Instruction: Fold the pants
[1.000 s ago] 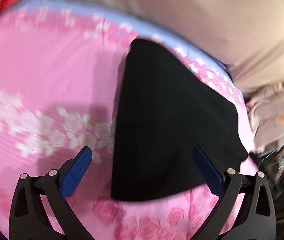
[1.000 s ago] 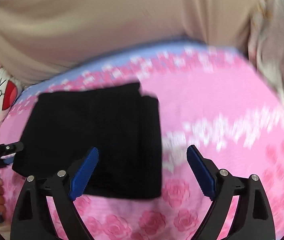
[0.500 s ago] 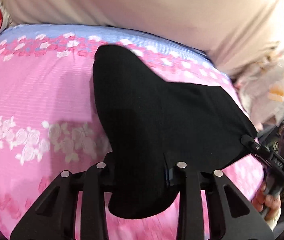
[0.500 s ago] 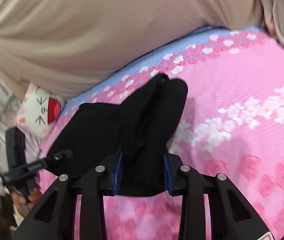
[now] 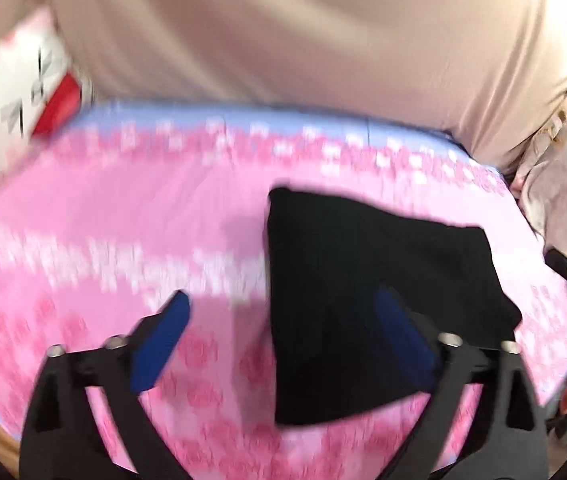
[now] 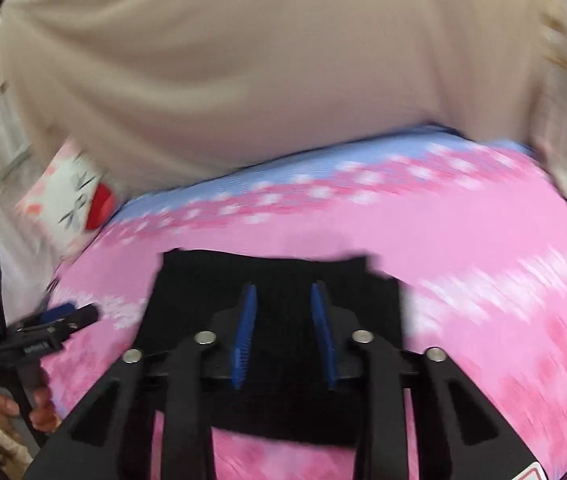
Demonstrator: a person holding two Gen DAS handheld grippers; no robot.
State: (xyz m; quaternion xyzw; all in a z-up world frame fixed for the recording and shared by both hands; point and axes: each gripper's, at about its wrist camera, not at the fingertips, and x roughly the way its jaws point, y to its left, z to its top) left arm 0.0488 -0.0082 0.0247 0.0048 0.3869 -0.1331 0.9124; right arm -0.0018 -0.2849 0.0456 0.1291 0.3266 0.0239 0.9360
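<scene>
Two grippers over the bed, both shots pretty blurry. Left gripper (image 5: pixel 283 300) is nearest in its own view: jaws spread wide, they've just been opening, and the blue pads (image 5: pixel 159 344) aren't gripping anything. Right gripper (image 6: pixel 283 292) has its jaws pulled in to a narrow gap, they've just been closing. As far as I can see nothing's pinched there, you just see black cloth through the gap.

Pants (image 5: pixel 383 280) are black, folded into a rough rectangle and lying flat on the pink flowery sheet (image 5: pixel 83 220). From the left camera they sit right of centre, with their left edge between the open jaws. From the right camera they're dead centre, just past the pads.

Off to the left in the right view, a hand (image 6: pixel 39 404) holds the left gripper, clear of the pants. Further back: the sheet's blue border, a white-and-red pillow (image 5: pixel 23 92) on the left, then beige fabric (image 5: pixel 283 40) across the far side.
</scene>
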